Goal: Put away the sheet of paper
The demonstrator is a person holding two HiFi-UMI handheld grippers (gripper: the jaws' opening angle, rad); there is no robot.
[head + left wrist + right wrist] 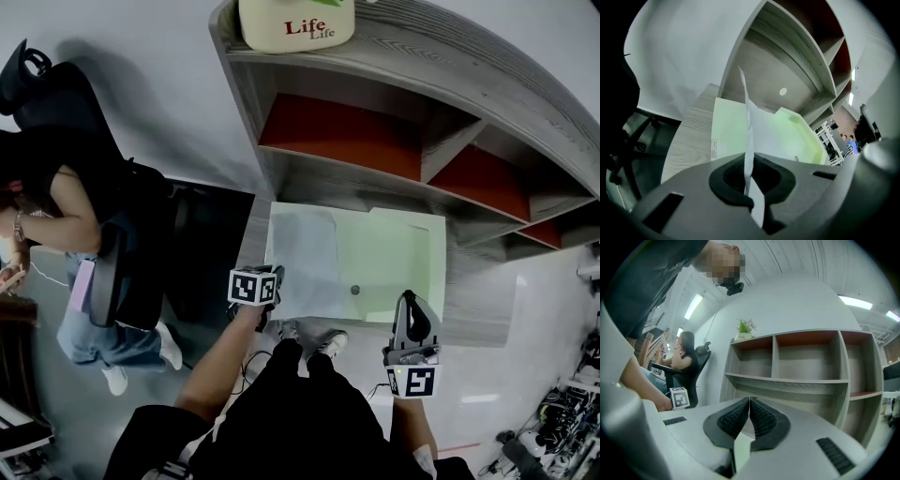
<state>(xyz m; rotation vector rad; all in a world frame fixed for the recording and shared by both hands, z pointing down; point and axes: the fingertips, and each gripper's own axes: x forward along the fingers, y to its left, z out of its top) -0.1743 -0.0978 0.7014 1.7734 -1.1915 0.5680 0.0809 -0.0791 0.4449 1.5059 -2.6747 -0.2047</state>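
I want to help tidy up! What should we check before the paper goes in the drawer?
1. Left gripper clamped on the sheet of paper: ok.
2. Drawer pulled open: ok.
3. Paper over the drawer's left part: ok.
4. Paper lying flat on the drawer floor: cannot tell.
5. Right gripper shut with nothing in it: ok.
6. Drawer floor free of things: cannot tell. There is one small dark spot on it.
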